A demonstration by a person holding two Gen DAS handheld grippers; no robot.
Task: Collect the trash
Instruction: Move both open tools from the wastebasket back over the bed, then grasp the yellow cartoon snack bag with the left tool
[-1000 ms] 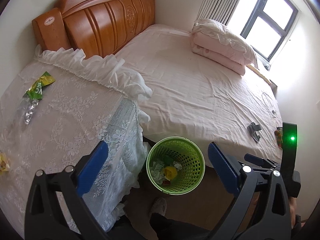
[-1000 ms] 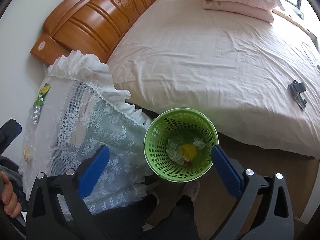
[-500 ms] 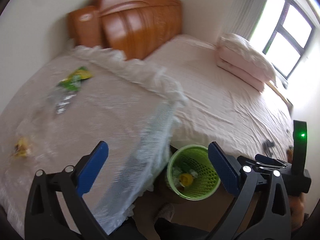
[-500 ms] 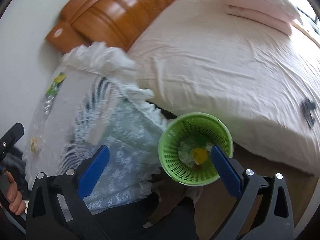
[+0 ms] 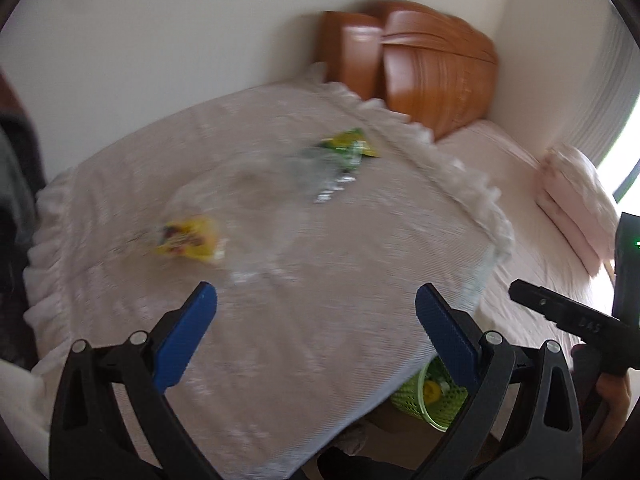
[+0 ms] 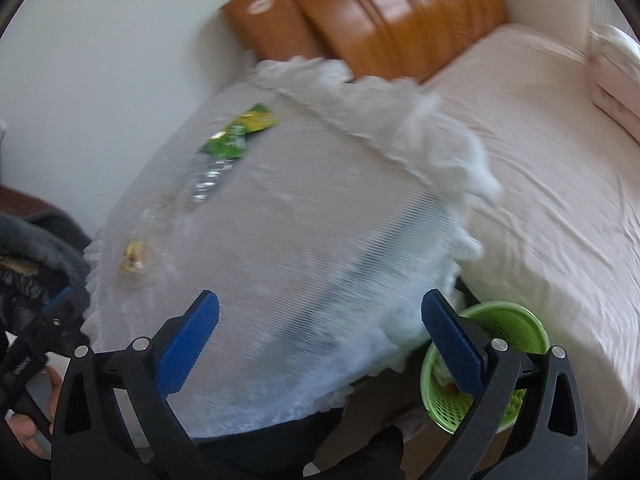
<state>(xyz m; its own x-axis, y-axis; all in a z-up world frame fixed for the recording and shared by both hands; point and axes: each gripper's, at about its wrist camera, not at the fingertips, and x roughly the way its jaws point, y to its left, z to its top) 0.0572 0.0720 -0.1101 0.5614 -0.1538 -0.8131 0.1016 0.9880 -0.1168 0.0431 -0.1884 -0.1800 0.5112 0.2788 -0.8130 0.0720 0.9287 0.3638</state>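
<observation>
A yellow wrapper (image 5: pixel 188 240) lies on the lace-covered table (image 5: pixel 320 320), with a green wrapper (image 5: pixel 348 146) and a crushed clear bottle (image 5: pixel 324 184) farther back. The right wrist view shows them too: the yellow wrapper (image 6: pixel 134 256), the green wrapper (image 6: pixel 240 132), the bottle (image 6: pixel 208 178). The green trash basket (image 6: pixel 504 360) stands on the floor between table and bed, partly hidden in the left wrist view (image 5: pixel 428 396). My left gripper (image 5: pixel 316 332) is open and empty above the table's near edge. My right gripper (image 6: pixel 320 340) is open and empty above the table's edge, left of the basket.
A bed with a pink sheet (image 6: pixel 560 184) and a wooden headboard (image 6: pixel 380 12) lies to the right. Folded pink bedding (image 5: pixel 576 204) sits at its far side. A white wall (image 5: pixel 180 52) backs the table. Dark clothing (image 6: pixel 28 252) is at the left.
Both grippers have swung left from over the basket to over the lace-covered table. The wrappers and bottle are now central; the basket has slid to the lower right. Both views are motion-blurred.
</observation>
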